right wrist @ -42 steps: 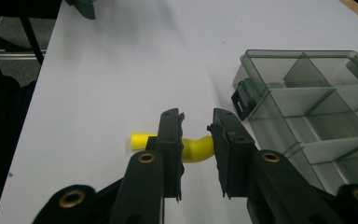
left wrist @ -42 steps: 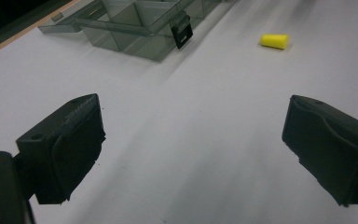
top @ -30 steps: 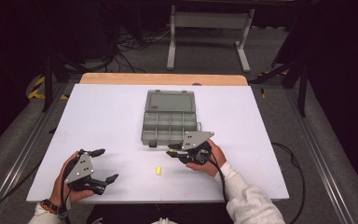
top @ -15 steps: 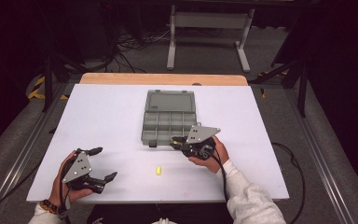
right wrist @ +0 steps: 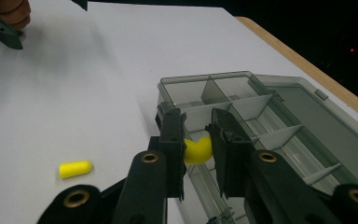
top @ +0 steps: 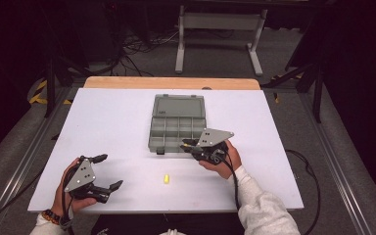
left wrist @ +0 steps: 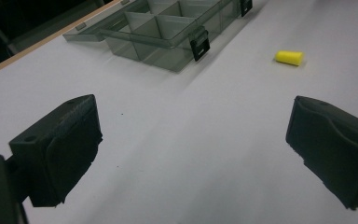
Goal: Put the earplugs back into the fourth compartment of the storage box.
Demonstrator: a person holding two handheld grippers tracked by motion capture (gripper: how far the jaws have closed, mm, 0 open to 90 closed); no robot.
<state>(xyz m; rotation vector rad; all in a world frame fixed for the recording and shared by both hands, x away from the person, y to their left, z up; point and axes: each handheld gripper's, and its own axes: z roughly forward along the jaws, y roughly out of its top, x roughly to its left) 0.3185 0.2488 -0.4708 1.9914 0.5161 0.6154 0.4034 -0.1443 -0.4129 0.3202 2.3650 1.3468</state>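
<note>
High view: the right gripper (top: 188, 145) sits at centre frame over the near right edge of the open, smoke-grey plastic compartment box (top: 176, 125). A loose yellow foam earplug (top: 166, 178) lies on the white table (top: 112, 122) at lower centre. At lower left, the left gripper (top: 108, 172) rests with jaws spread and nothing between them. Against the earlier pictures, the right gripper has edged leftward over the box rim, while the left one stays put.

Left gripper view: both pads stand wide apart; the loose plug (left wrist: 289, 57) lies at upper right.

Right gripper view: at centre, the jaws pinch a second yellow foam earplug (right wrist: 198, 149), squashed and bent. It looks light, soft and springy; a gentle mid-body pinch should do.
</note>
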